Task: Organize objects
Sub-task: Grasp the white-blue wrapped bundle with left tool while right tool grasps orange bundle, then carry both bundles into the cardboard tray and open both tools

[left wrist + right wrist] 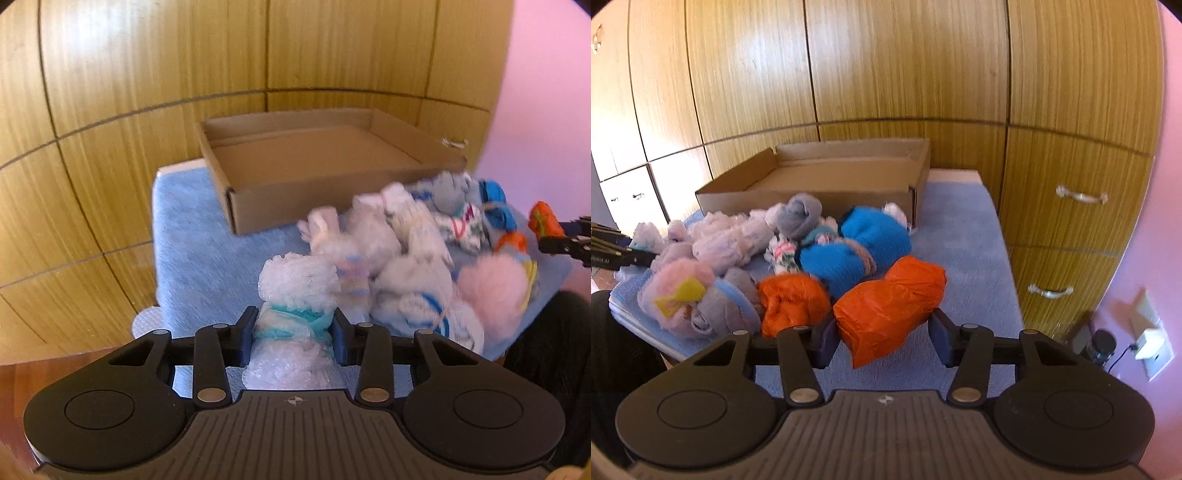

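A pile of rolled sock bundles (402, 236) lies on a blue cloth (192, 236) in front of an empty cardboard box (317, 155). My left gripper (293, 332) is shut on a white fuzzy bundle with a teal band (295, 291) at the near left of the pile. In the right wrist view my right gripper (882, 338) is shut on an orange bundle (890, 302), at the near right of the pile. A second orange bundle (792, 302), a blue bundle (864, 247) and a pink fluffy one (679, 291) lie beside it. The box (820, 184) stands behind.
Wooden cabinet doors (886, 66) stand close behind the box, with drawers and metal handles (1080, 197) at the right. A pink wall with a socket (1152, 339) is at far right. The left gripper's tip (613, 254) shows at the left edge of the right wrist view.
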`<state>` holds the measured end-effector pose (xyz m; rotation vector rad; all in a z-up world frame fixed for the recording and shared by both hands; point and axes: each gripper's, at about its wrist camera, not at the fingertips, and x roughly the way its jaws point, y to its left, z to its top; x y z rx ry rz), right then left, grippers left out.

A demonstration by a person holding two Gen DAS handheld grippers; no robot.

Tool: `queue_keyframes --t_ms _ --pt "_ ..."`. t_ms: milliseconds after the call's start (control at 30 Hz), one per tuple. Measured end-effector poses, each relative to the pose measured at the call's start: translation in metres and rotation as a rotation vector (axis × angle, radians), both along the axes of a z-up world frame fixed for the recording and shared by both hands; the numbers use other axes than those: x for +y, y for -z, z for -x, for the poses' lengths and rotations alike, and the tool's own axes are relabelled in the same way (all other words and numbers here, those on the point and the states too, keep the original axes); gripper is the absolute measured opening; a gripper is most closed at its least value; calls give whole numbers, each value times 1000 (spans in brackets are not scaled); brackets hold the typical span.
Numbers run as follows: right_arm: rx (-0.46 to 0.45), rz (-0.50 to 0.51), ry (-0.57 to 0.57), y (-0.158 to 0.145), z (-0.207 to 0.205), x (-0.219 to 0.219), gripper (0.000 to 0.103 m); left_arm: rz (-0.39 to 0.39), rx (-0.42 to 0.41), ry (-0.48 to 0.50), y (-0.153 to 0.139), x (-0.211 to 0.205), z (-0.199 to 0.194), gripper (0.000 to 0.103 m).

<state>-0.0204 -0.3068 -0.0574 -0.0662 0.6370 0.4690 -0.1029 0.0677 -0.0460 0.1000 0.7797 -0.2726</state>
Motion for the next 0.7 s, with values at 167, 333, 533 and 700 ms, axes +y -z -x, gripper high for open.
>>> queue_keyframes --t_ms 167,333,533,700 --pt "-75 1 -52 -40 -10 14 47 34 -7 -45 -31 2 -22 46" --pt "-136 -28 -126 -76 -31 39 47 88 -7 -72 -60 -3 -55 46" --pt "-170 -37 -219 -106 -81 82 47 111 27 -112 -75 -11 -119 46" --pt "-128 -19 -273 -102 -137 125 48 109 61 -140 -72 -15 -184 47"
